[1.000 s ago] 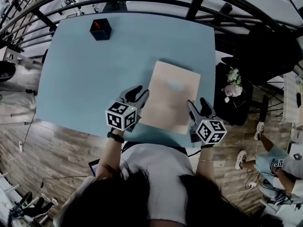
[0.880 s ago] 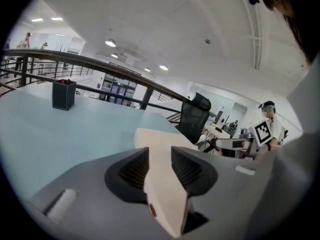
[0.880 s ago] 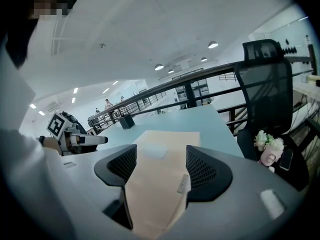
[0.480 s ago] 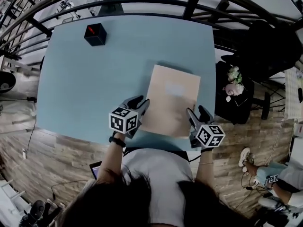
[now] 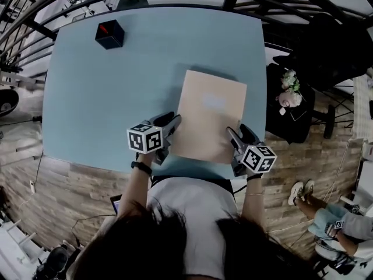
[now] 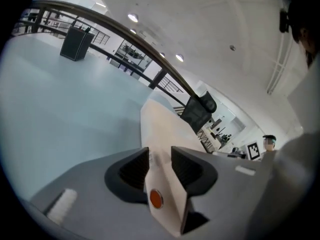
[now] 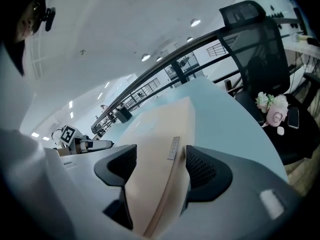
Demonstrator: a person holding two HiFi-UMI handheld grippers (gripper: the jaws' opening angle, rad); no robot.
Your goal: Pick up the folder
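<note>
1. You are working at the near end of the folder (image 5: 210, 118). It is lying on the pale blue table (image 5: 111, 98), right of middle, with its near edge close to the table's front edge.
2. Your left gripper (image 6: 160, 158) is clamping the folder's left near corner. Both pads are pressing on the card just beyond the orange snap (image 6: 156, 198).
3. Your right gripper (image 7: 161, 156) is gripping the right near corner on the thicker spine side, beside the small label plate (image 7: 173, 148). Its jaws are standing wider, which suits that bulkier edge.
4. You are not getting a clear reading on whether the near edge is off the table. The far end looks to be resting on it.
5. For a clean lift, be raising both hands together and level, so the folder is not twisting between the two grips.
6. Be watching the left corner most. It looks like the thinner hold, probably the first to bend or slip.
7. The black box (image 5: 109, 34) is sitting well apart at the far left corner, so it is not crowding your path.
</note>
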